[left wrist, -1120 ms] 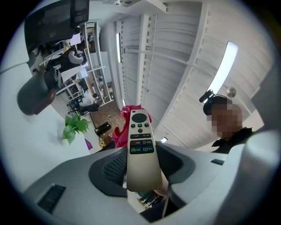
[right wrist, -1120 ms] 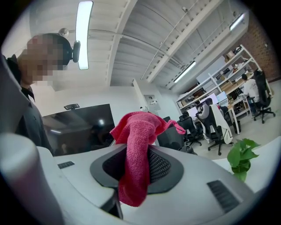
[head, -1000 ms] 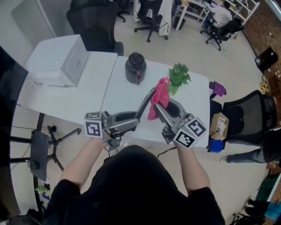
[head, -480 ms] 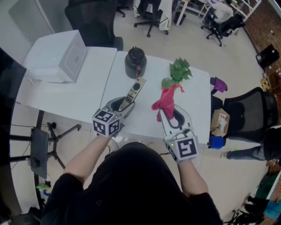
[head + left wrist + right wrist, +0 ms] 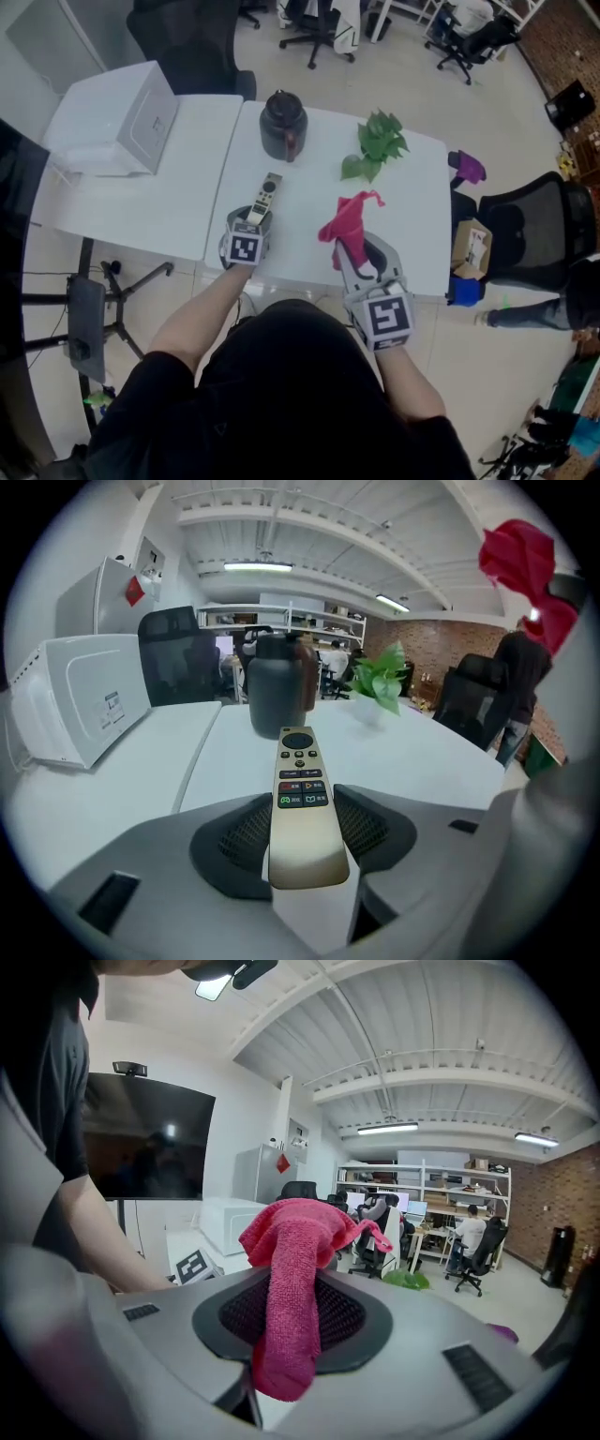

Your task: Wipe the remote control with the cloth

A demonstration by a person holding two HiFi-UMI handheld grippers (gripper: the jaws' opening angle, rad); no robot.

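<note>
A slim gold remote control [image 5: 265,194] with dark buttons sticks out of my left gripper [image 5: 253,221], which is shut on its near end. It points away toward the black jug, low over the white table [image 5: 309,267]; I cannot tell whether its far end touches the top. In the left gripper view the remote [image 5: 300,794] lies between the two grey pads of the left gripper [image 5: 302,829]. A pink cloth [image 5: 345,223] stands bunched up out of my right gripper [image 5: 350,251], which is shut on it to the remote's right. In the right gripper view the cloth [image 5: 291,1288] hangs down between the jaws of the right gripper [image 5: 292,1335].
A black jug [image 5: 281,125] stands at the table's far side, with green leaves [image 5: 378,145] to its right. A white box-shaped appliance [image 5: 117,117] sits on the adjoining table on the left. A black office chair [image 5: 525,244] stands right of the table, a stand [image 5: 84,319] on the left.
My left gripper has come down and turned, so the remote went from raised beside the cloth to low over the table, pointing away. The right gripper with the cloth sank a little.
</note>
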